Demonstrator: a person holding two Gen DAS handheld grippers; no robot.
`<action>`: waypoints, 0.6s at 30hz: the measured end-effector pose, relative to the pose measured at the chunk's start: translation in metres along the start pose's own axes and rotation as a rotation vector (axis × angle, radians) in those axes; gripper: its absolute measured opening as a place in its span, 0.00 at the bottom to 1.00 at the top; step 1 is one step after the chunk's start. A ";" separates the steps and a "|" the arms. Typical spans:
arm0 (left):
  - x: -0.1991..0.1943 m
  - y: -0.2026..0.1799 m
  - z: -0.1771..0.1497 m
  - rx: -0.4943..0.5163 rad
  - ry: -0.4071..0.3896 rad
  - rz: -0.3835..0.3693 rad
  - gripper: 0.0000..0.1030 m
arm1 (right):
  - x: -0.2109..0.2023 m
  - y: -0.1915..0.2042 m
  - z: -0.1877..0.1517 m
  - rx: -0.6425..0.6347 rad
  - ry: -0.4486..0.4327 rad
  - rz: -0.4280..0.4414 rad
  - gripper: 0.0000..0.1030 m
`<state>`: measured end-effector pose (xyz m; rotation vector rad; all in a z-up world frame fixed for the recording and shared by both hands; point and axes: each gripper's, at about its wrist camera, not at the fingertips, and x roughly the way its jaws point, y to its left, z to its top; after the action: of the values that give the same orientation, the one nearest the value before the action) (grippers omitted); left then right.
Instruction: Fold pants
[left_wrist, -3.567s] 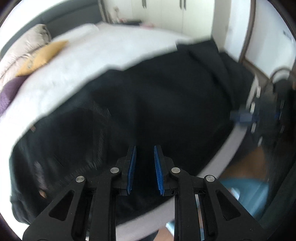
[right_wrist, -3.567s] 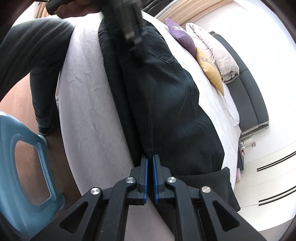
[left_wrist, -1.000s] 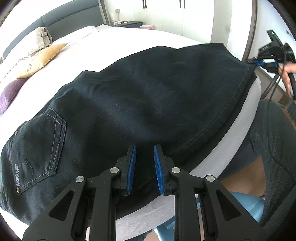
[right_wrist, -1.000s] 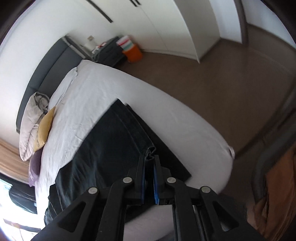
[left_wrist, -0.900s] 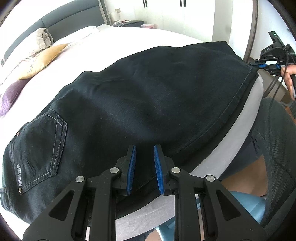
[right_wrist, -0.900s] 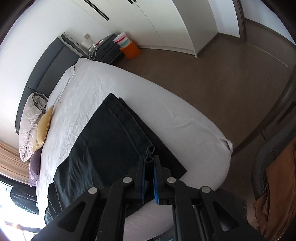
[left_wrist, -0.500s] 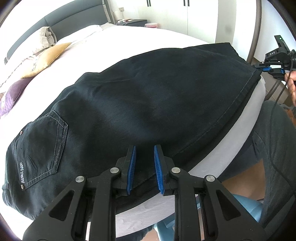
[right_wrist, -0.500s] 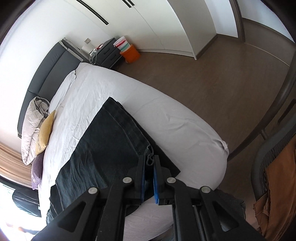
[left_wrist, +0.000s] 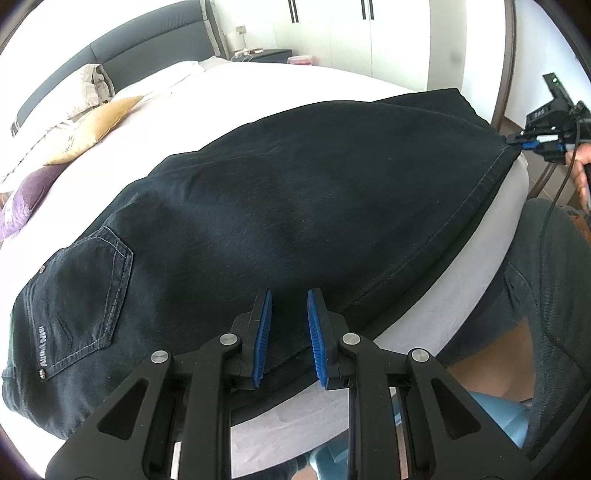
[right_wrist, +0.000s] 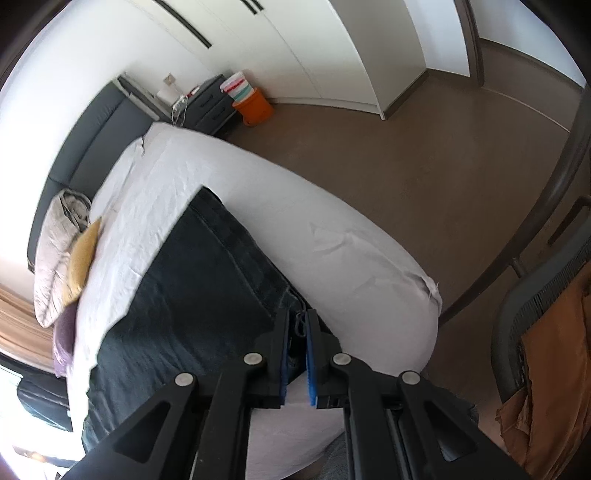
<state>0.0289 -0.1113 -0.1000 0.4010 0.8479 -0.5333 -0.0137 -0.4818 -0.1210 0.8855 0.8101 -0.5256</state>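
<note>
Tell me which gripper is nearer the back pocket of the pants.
Left. The left gripper hovers open over the pants, beside the back pocket. The right gripper clamps the hem at the pants' far end.

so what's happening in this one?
A person is folding black pants spread on a white bed. The right hand-held gripper has the hem corner between its jaws near the bed's foot, though the jaws show a narrow gap. The left hand-held gripper is open, hovering over the near edge at mid-leg, gripping nothing. The back-pocket end lies toward the pillows.
</note>
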 end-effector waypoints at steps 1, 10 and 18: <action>0.000 0.002 -0.003 -0.004 -0.009 -0.006 0.19 | 0.004 -0.002 -0.001 -0.003 0.006 0.001 0.09; -0.046 0.030 -0.001 -0.059 -0.066 -0.076 0.19 | -0.058 -0.005 0.022 -0.048 -0.087 -0.115 0.21; -0.009 0.064 0.047 -0.111 -0.037 -0.037 0.20 | -0.019 0.146 0.013 -0.322 0.044 0.308 0.42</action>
<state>0.0903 -0.0826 -0.0570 0.2735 0.8460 -0.5242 0.0819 -0.4124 -0.0328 0.7071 0.7554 -0.1011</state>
